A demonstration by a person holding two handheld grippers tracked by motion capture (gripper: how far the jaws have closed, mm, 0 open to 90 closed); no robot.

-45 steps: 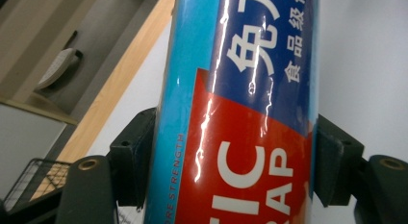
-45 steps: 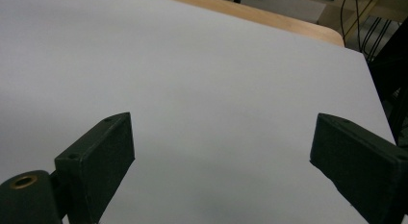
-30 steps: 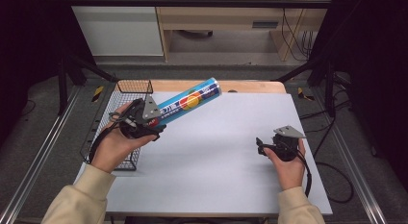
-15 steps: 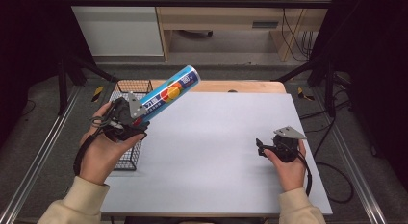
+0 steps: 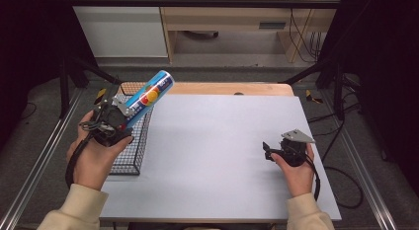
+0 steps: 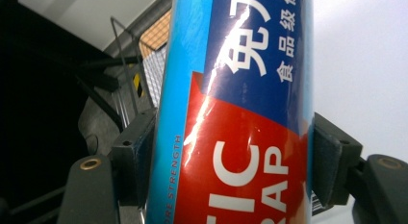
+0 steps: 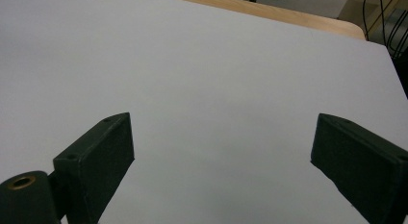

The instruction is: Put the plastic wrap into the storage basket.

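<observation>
Your left gripper [image 5: 129, 113] clamps the long blue-and-red plastic-wrap tube [image 5: 148, 95] near its base, tilted up just over the black wire basket [image 5: 129, 161], likely for dropping in, while your right gripper [image 5: 267, 150], well apart, rests wide and empty above the grey table [image 5: 217, 156].

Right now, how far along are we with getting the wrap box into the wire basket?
Done: the left gripper is clamped on the blue plastic-wrap box, lifted off the table and tilted up over the wire basket. In hand: the box sits above the basket, pads pressing both sides. Left: lower it in and release. The right gripper waits open over the table, holding nothing.
</observation>
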